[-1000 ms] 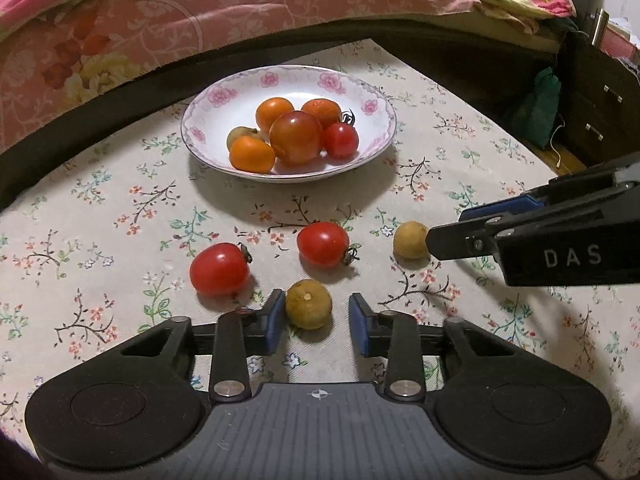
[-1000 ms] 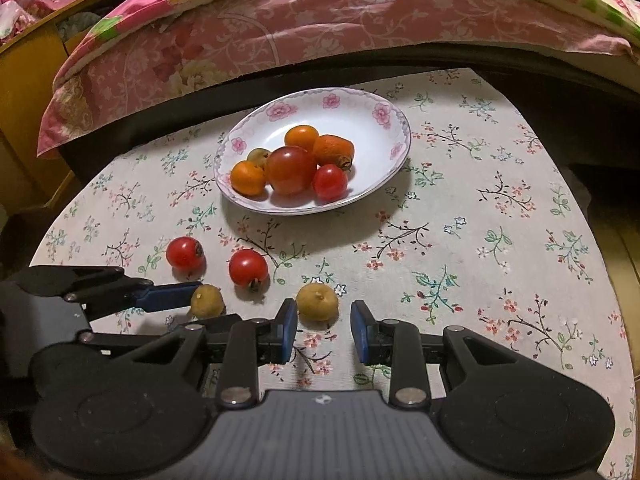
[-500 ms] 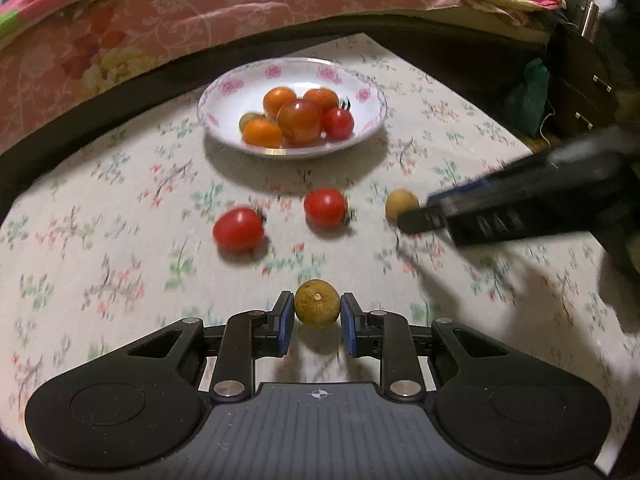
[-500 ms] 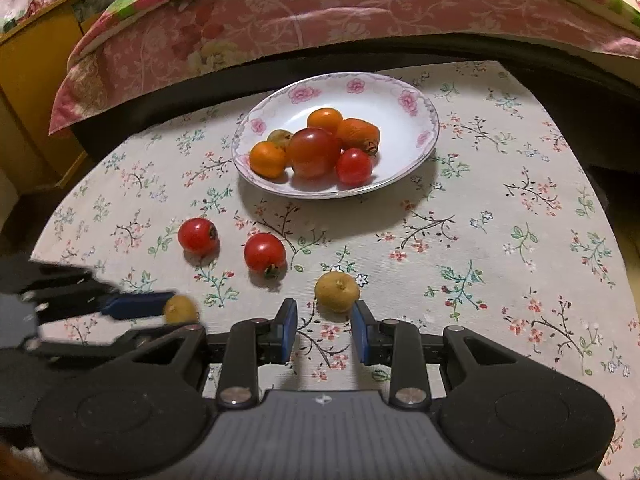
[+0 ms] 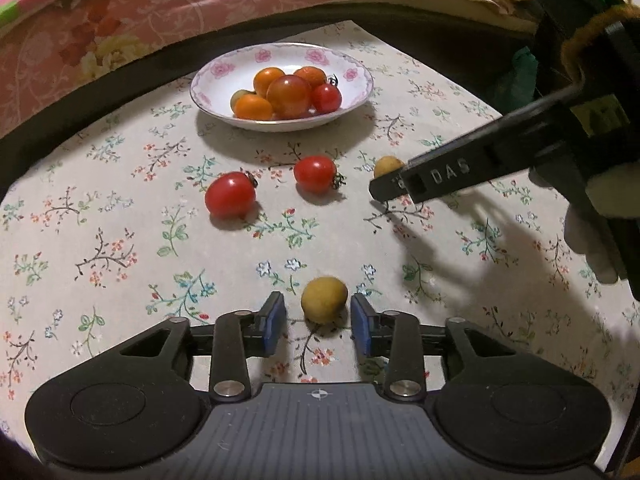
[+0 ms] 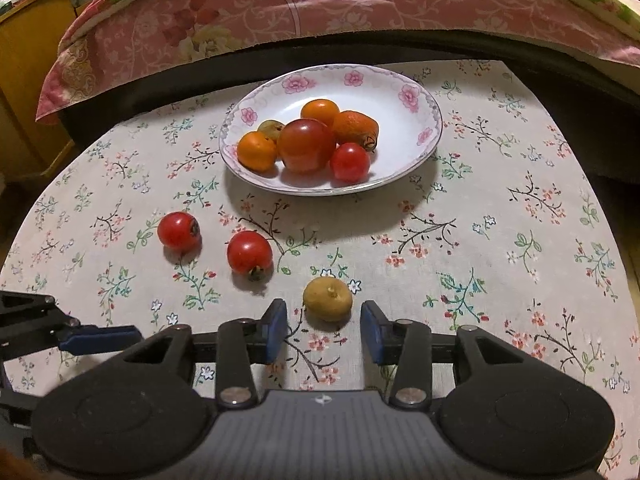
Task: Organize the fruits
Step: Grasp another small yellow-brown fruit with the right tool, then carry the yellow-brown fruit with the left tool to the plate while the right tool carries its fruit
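Since half a second ago, I am seeing both tongs letting go of their small yellow-brown fruits.

Through the left wrist camera, my left gripper (image 5: pixel 318 322) is opening; its yellow-brown fruit (image 5: pixel 324 299) is sitting on the floral tablecloth (image 5: pixel 100 240) between the blue pads, touching neither. Two red tomatoes (image 5: pixel 231 194) are lying farther off, near the flowered plate (image 5: pixel 224 76) of fruit.

Through the right wrist camera, my right gripper (image 6: pixel 324 330) is opening too, with the second yellow-brown fruit (image 6: pixel 328 299) lying free between its pads, on the near side of the plate.
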Demonstrator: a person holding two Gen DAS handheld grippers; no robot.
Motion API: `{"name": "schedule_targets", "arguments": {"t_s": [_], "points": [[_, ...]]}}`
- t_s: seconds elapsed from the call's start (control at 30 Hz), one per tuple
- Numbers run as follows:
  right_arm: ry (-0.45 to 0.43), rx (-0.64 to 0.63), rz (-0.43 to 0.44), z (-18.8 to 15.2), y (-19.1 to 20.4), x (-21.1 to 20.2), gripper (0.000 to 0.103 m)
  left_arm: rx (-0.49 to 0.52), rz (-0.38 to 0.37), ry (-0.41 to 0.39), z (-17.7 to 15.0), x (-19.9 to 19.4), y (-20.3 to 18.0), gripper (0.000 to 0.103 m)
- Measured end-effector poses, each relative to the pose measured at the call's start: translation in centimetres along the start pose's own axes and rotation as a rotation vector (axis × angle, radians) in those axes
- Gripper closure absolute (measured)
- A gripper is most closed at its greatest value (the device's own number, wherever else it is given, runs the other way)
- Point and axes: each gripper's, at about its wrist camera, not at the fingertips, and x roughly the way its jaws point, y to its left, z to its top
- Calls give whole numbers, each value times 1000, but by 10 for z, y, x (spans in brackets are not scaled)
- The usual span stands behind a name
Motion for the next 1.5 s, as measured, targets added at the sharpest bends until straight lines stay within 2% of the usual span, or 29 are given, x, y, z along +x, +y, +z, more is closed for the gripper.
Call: {"name": "schedule_targets", "arguments": {"t_s": [0.23, 0.47, 0.7, 0.83, 0.87, 0.9, 1.07, 1.5], "points": [[-11, -7, 5, 3, 2, 4, 62, 12, -4, -21, -1, 1, -1, 46], [-25, -30, -10, 2, 5, 7, 62, 45, 6, -43, 6, 4, -9, 45], [-20, -37, -19, 2, 6, 6, 63, 31, 19, -37, 7, 9, -6, 45], [-15, -41, -38, 2, 5, 5, 72, 40, 24, -37, 8, 10, -8, 46], [-14, -47, -46, 2, 6, 4, 75, 44, 25, -35, 8, 10, -9, 47], [-15, -51, -46, 2, 6, 4, 76, 49, 23, -34, 9, 10, -10, 52], [-16, -64, -52, 0, 8, 2, 77, 51, 13, -30, 12, 9, -11, 65], [-18, -69, -13, -1, 13, -10, 77, 46, 25, -27, 12, 8, -7, 69]]}}
